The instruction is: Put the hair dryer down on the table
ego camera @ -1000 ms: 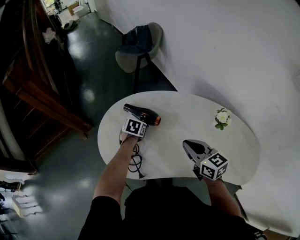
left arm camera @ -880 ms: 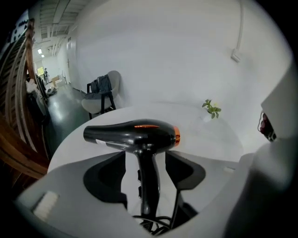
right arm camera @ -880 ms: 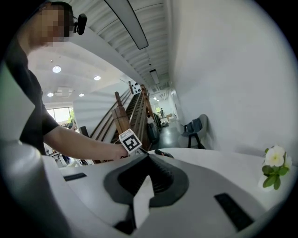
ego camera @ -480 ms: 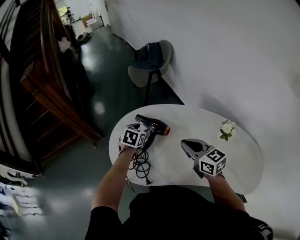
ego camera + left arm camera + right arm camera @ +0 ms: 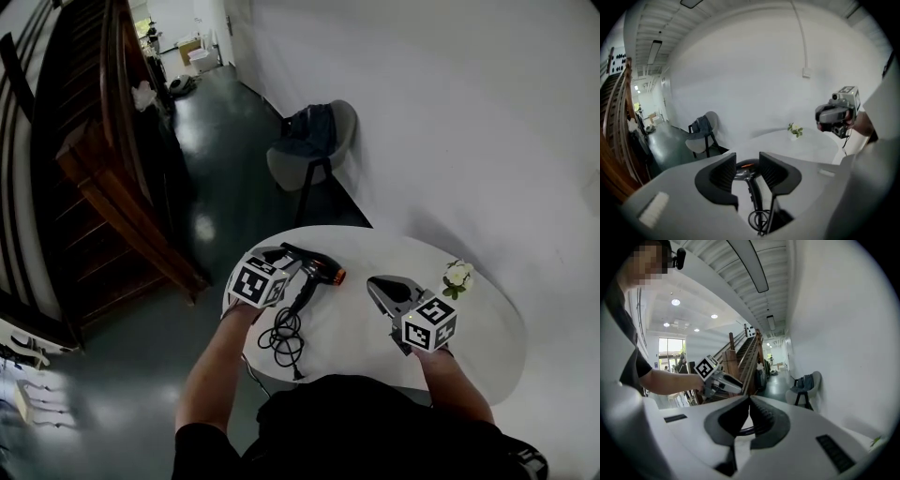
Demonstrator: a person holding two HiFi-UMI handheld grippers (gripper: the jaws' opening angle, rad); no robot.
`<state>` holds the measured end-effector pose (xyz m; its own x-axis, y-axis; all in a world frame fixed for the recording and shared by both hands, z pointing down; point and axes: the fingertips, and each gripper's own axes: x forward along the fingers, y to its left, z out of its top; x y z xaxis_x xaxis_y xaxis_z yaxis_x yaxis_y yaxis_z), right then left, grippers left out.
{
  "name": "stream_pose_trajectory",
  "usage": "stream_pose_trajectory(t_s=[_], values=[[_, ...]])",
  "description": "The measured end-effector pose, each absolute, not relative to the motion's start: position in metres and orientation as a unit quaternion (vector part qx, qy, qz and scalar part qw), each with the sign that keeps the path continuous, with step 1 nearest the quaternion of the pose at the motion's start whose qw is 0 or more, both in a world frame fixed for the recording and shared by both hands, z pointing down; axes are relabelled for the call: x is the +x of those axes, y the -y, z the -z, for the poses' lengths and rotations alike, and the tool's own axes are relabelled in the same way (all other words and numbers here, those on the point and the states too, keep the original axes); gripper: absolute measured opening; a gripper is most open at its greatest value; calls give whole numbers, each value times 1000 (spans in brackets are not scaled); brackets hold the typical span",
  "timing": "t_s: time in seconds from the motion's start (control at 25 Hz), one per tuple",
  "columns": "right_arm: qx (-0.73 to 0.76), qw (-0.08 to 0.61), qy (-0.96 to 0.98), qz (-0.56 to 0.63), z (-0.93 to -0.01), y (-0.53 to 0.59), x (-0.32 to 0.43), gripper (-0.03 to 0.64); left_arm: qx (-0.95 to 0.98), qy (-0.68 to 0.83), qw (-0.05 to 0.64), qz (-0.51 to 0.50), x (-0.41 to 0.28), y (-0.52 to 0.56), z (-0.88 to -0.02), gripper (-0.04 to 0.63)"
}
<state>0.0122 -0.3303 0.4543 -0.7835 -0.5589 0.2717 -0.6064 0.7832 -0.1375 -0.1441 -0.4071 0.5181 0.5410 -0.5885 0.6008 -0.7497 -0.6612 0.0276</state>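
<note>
A black hair dryer (image 5: 314, 266) with an orange end lies on the white table (image 5: 366, 337), its cord (image 5: 281, 339) coiled toward the near edge. My left gripper (image 5: 284, 255) hovers above the dryer's left side. In the left gripper view the dryer (image 5: 751, 180) shows on the table below, through the gap of the gripper (image 5: 747, 162). Its jaws have just been closing, stand apart, and hold nothing. My right gripper (image 5: 375, 283) hangs over the table's middle, to the right of the dryer, and its jaws (image 5: 749, 403) are shut and empty.
A small white flower (image 5: 457, 277) stands at the table's far right. A grey chair (image 5: 314, 145) with a dark garment sits beyond the table by the white wall. A dark wooden staircase (image 5: 103, 187) rises at the left over a glossy floor.
My left gripper has lifted off the hair dryer's handle and drawn back to the left, its jaws narrower. The dryer stays on the table. The right gripper rose slightly.
</note>
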Motion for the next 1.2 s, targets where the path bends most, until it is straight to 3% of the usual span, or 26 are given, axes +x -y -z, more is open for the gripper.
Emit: stream_pose_trajectory(t_s=[0.08, 0.36, 0.68, 0.92, 1.2], values=[[316, 103, 938, -101, -448, 334, 13, 12, 873, 388, 151, -254, -147, 400, -502, 129], [307, 68, 946, -75, -424, 331, 12, 11, 877, 438, 121, -156, -154, 383, -455, 127], [294, 33, 955, -40, -395, 322, 13, 11, 868, 479, 115, -70, -159, 362, -429, 62], [295, 26, 955, -32, -389, 318, 15, 11, 857, 505, 91, -53, -167, 363, -415, 12], [298, 27, 954, -33, -393, 319, 14, 11, 856, 507, 94, -49, -171, 364, -412, 12]])
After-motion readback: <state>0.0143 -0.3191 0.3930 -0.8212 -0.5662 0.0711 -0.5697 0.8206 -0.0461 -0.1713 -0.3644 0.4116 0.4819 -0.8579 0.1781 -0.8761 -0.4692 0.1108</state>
